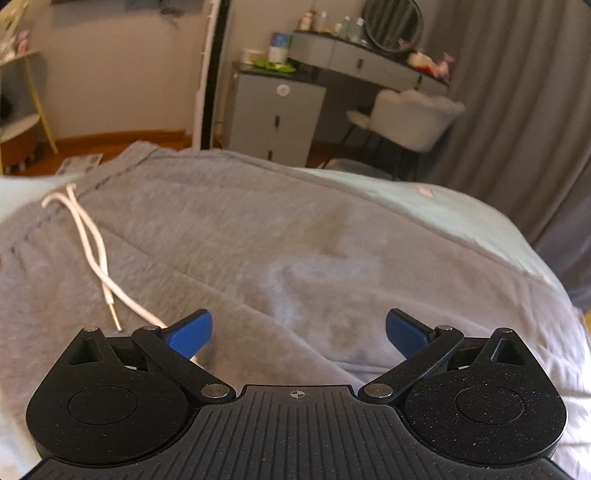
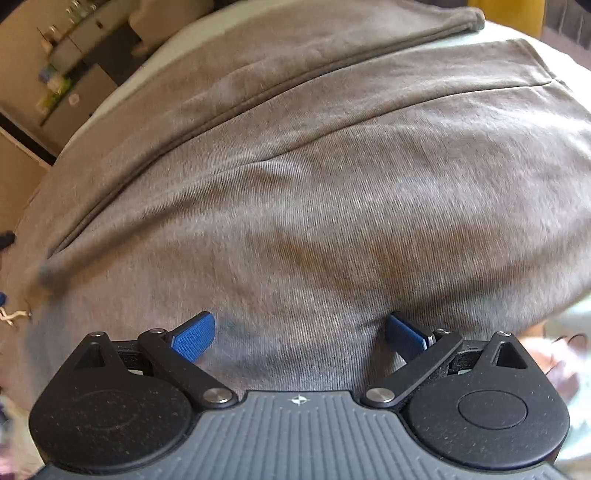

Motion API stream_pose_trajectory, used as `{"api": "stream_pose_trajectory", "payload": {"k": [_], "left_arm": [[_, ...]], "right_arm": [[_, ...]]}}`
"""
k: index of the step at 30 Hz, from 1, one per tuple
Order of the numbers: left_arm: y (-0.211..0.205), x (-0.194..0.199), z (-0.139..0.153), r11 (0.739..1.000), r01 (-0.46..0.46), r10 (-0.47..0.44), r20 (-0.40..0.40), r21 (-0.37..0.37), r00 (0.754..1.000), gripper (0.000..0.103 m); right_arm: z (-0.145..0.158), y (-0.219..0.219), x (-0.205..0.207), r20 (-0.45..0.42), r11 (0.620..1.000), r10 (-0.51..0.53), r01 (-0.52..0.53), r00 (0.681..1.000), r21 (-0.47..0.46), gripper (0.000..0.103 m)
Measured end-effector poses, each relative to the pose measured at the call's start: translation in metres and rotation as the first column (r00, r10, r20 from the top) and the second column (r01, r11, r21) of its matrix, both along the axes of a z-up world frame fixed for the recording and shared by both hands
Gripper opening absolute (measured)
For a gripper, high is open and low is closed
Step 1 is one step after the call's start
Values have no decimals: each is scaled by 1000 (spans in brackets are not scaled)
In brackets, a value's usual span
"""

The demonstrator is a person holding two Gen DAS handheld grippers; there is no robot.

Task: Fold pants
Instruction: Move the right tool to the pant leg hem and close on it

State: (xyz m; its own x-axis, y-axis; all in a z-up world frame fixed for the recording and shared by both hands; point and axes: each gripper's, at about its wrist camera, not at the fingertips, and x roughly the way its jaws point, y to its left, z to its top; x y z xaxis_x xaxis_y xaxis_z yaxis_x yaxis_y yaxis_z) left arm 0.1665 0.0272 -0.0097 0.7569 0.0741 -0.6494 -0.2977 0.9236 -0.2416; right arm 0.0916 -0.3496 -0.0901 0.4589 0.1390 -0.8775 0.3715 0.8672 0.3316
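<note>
Lighting: soft, even indoor daylight, moderately bright; no glare. My left view: grey pants (image 1: 258,236) slightly smeared by motion blur, bed (image 1: 443,206) edge curved by fisheye, dark vignette at upper corners. My right view: cloth weave sharp near my right claw (image 2: 299,336), blurred toward left edge; faint shading in folds.

Bedroom in home: bed (image 1: 461,218), mirror (image 1: 393,24) on dressing table (image 1: 354,59), soft chair (image 1: 410,114), long curtain (image 1: 517,110) seen.
</note>
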Motion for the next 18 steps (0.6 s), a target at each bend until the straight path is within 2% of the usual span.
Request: {"api": "stream_pose_trajectory", "payload": {"k": [2, 3, 6, 8, 10, 11, 12, 16, 18], "left_arm": [[11, 0, -7, 998, -48, 48, 20, -30, 999, 103], [17, 4, -9, 997, -66, 67, 14, -36, 998, 103], [24, 10, -7, 995, -101, 101, 53, 3, 994, 103], [23, 9, -9, 990, -134, 129, 106, 44, 986, 103], [22, 10, -15, 989, -139, 131, 120, 59, 984, 103], [22, 12, -18, 990, -128, 122, 113, 55, 986, 103], [22, 14, -21, 992, -117, 112, 102, 47, 988, 103], [30, 21, -31, 993, -116, 112, 83, 36, 990, 103], [32, 19, -33, 990, -134, 130, 97, 33, 987, 103]], "right_arm": [[21, -14, 19, 74, 999, -9, 6, 997, 39, 99], [35, -20, 36, 129, 1000, -1, -1, 992, 19, 99], [66, -40, 94, 244, 998, -37, 50, 969, -48, 97], [77, -56, 145, 285, 991, -94, 118, 954, -67, 89], [80, -69, 200, 287, 981, -151, 179, 946, -73, 86], [78, -74, 224, 283, 976, -187, 211, 941, -58, 79], [75, -80, 249, 277, 970, -219, 240, 936, -43, 76], [57, -98, 329, 190, 928, -359, 371, 914, -34, 76], [49, -103, 348, 175, 905, -413, 424, 894, -26, 76]]}}
